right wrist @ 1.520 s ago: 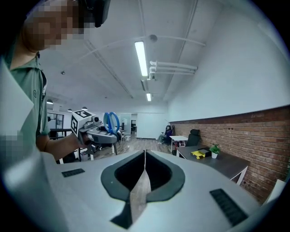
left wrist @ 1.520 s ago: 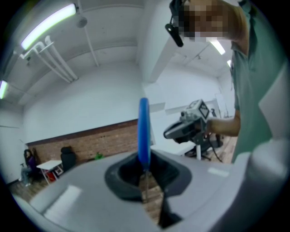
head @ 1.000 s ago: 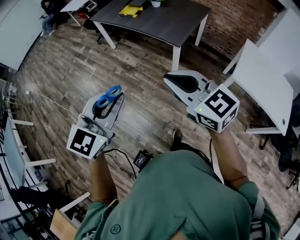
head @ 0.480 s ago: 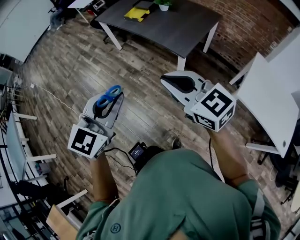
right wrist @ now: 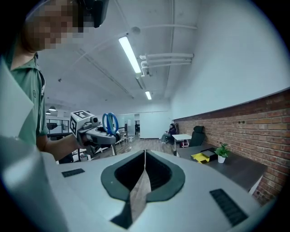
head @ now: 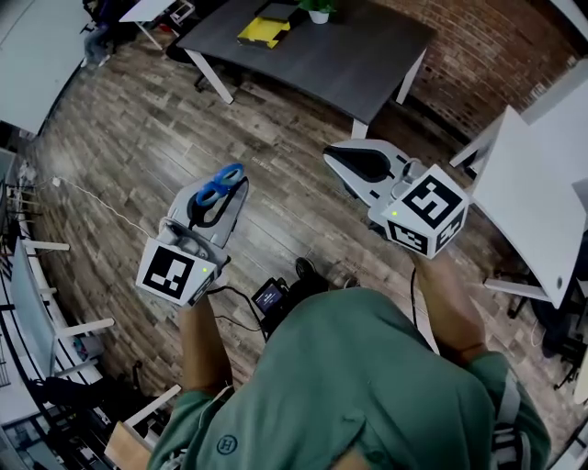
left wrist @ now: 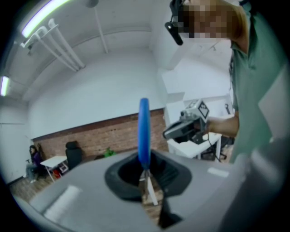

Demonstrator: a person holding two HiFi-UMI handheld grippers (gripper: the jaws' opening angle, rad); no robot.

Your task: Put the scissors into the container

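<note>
— Between the left gripper's [left wrist: 144,171] jaws, what do you see?

— The scissors [left wrist: 144,129]. The jaws are closed on them, and the blue handle loops stand up out of the jaws, edge-on to that gripper's camera. A bit of pale blade shows lower down in the gap.

— And the right gripper [right wrist: 144,158]?

— Its jaws are pressed together with nothing between them.

— Where is everything, taking the dark counter [head: 340,55] as the mark?

— Both grippers are held in the air on the near side of it, over the wooden floor [head: 129,138]. Seen from the head view, the left gripper is well short of the counter's near edge, with the scissors at its tip. The right gripper's tip is close to the leg at the counter's nearest corner.

— Anything on the counter itself?

— A yellow item [head: 257,32] and a small potted plant [head: 319,9], both toward its far edge.

— And past it?

— A brick wall [head: 478,46] runs behind the counter's right end.
</note>
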